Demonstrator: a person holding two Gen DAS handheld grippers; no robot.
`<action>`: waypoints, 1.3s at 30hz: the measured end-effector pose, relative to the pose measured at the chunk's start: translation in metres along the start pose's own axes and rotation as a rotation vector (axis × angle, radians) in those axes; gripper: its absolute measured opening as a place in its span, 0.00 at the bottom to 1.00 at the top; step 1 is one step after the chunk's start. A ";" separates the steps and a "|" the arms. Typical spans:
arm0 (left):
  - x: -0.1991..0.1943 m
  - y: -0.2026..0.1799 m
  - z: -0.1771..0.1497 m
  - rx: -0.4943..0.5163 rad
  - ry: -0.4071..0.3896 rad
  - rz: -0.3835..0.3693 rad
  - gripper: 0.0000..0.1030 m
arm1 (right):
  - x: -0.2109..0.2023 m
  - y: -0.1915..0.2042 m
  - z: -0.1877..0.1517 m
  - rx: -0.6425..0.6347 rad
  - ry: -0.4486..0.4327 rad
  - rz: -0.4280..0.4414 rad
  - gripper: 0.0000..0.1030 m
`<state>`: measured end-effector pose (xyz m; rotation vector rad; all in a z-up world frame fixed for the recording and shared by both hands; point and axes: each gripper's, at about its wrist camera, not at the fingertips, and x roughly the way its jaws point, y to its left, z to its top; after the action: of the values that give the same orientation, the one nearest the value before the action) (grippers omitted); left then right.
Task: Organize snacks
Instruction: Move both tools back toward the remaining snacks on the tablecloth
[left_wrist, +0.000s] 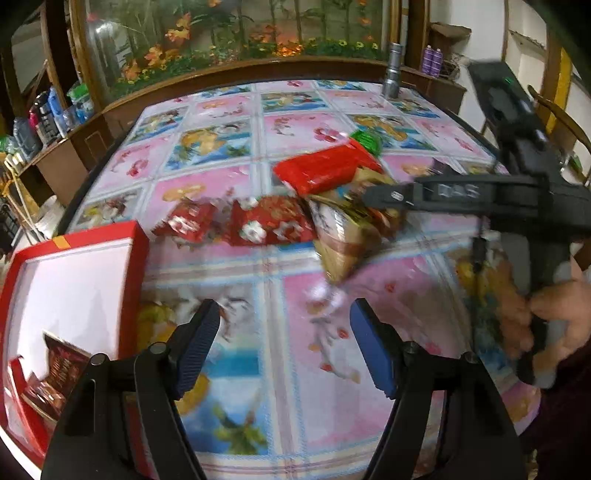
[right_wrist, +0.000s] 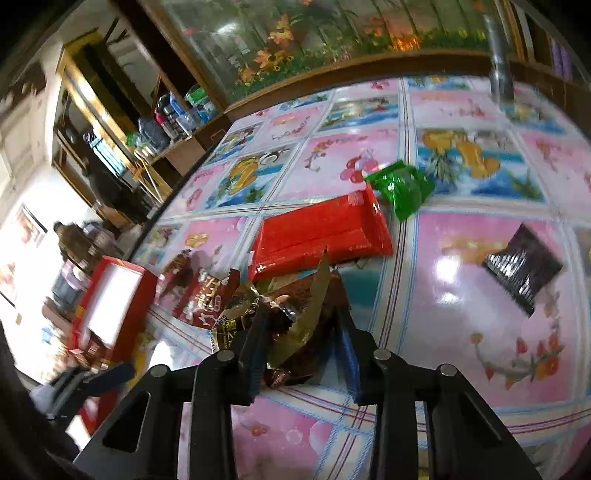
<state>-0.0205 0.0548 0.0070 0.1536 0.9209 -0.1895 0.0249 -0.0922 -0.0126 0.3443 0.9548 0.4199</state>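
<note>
Bare tablecloth (left_wrist: 280, 354) near the red box (left_wrist: 138, 280) — snack packets (left_wrist: 271, 221) crowd beyond.

Glossy plastic cloth (right_wrist: 461, 266) covers the worktop (glare patches show); the snack wrappers (right_wrist: 321, 236) look shiny foil.

Left hand-held gripper (left_wrist: 284, 347) spread wide, empty; right hand-held gripper (right_wrist: 301, 332) clamped on brown-gold packet (right_wrist: 295, 314).

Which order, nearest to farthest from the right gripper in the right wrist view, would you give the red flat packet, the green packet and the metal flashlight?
From the right gripper:
1. Red flat packet, just beyond the fingertips.
2. Green packet, behind it, slightly right.
3. Metal flashlight, upright at the table's far edge, right.
</note>
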 end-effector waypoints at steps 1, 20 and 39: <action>0.001 0.005 0.004 -0.011 0.000 0.010 0.70 | 0.000 -0.002 0.000 0.014 0.004 0.007 0.30; 0.076 0.062 0.081 -0.264 0.070 0.097 0.74 | 0.002 -0.003 0.000 0.020 -0.006 -0.051 0.39; 0.029 -0.010 0.018 -0.019 0.086 -0.199 0.75 | -0.010 -0.030 0.006 0.106 0.001 -0.053 0.41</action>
<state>0.0082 0.0387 -0.0060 0.0523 1.0234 -0.3602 0.0302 -0.1236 -0.0157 0.4140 0.9869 0.3218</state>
